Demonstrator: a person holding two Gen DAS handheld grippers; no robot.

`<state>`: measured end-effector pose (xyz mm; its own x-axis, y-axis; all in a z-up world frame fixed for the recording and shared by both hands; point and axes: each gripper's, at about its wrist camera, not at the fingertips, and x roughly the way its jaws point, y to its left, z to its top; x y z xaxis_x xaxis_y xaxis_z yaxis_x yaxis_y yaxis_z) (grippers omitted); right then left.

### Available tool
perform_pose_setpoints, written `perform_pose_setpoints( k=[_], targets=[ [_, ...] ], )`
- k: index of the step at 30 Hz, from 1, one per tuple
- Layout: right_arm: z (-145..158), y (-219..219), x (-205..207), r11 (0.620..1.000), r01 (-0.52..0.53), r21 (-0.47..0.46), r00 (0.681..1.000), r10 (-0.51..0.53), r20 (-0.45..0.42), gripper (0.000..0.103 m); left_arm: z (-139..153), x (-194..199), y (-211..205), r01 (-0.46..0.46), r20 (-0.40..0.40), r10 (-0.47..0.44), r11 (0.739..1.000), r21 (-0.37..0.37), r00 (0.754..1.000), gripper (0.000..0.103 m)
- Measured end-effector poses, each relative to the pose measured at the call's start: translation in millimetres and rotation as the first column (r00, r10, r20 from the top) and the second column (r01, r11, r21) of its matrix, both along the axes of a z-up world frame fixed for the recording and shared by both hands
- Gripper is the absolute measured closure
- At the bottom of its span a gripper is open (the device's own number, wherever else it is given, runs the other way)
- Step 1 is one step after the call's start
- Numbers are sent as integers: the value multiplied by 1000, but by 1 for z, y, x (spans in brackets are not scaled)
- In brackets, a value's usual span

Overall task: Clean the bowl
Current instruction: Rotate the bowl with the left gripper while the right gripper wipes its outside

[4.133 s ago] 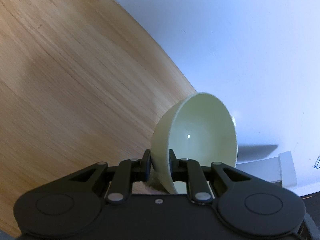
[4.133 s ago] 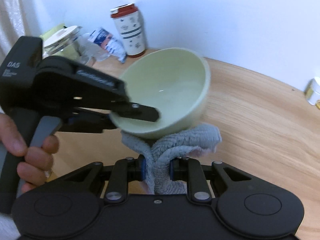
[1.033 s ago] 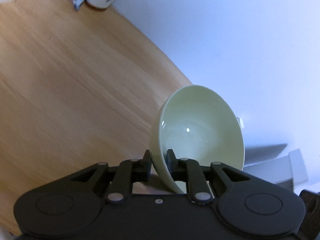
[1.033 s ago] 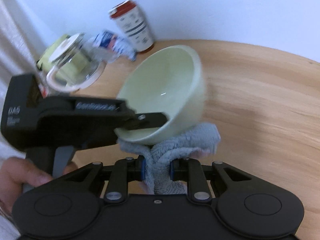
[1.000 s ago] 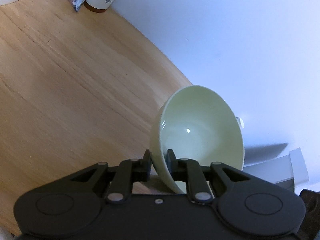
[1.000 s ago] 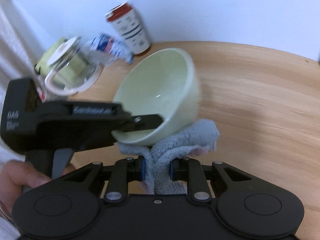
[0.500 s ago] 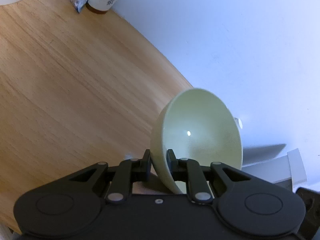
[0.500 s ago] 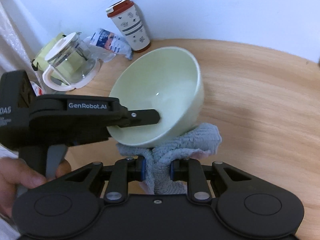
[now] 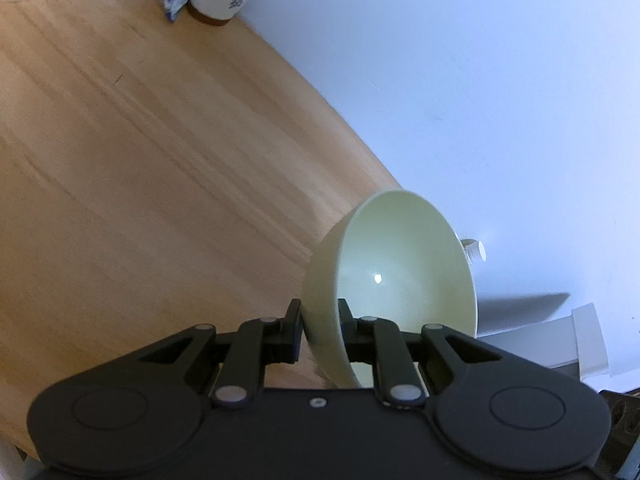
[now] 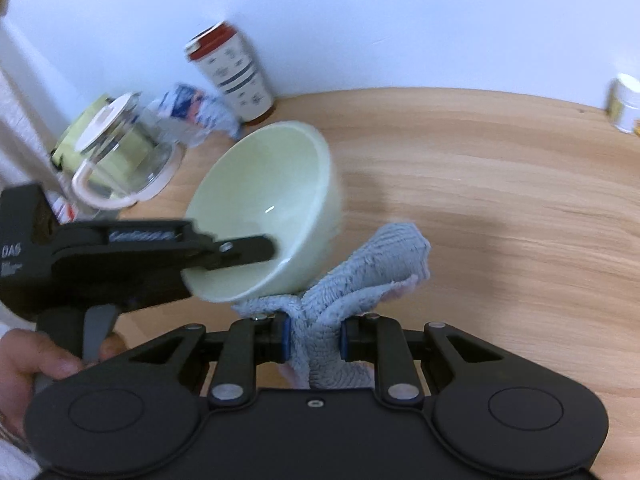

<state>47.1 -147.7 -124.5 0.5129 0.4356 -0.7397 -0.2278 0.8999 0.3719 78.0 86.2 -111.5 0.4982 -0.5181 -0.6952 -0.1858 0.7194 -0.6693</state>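
A pale green bowl (image 9: 404, 280) is held by its rim in my left gripper (image 9: 319, 322), tilted on its side above the wooden table (image 9: 140, 168). The bowl also shows in the right wrist view (image 10: 272, 200), with the left gripper (image 10: 240, 252) clamped on its near rim. My right gripper (image 10: 314, 338) is shut on a grey cloth (image 10: 360, 284). The cloth sits under and to the right of the bowl's outer bottom, touching it.
A red-lidded patterned tumbler (image 10: 232, 76), a blue-and-white packet (image 10: 196, 112) and a glass kettle with a white handle (image 10: 116, 152) stand at the table's back left. A small white jar (image 10: 624, 104) is at the far right. A white wall lies behind.
The bowl has moved left relative to the cloth and tilted more. The cloth now sticks out to the bowl's right. The right wrist view has swung and blurred.
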Motion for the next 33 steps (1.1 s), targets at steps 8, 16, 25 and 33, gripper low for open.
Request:
perform_pose_setpoints(
  k=[8, 16, 25, 33],
  targets=[
    [6, 16, -3, 945, -170, -280, 974, 204, 96, 79, -4, 14, 0, 47, -22, -47, 999, 9, 999, 87],
    [-7, 38, -10, 854, -344, -391, 913, 401, 73, 79, -2, 26, -7, 145, -11, -145, 989, 37, 989, 87],
    [-21, 44, -6, 837, -415, -357, 894, 448, 12, 79, -16, 30, -9, 118, -51, -118, 993, -7, 992, 87],
    [-23, 31, 5, 900, -358, -247, 929, 369, -3, 79, -21, 34, -14, 108, -35, -110, 992, -57, 993, 86]
  ],
)
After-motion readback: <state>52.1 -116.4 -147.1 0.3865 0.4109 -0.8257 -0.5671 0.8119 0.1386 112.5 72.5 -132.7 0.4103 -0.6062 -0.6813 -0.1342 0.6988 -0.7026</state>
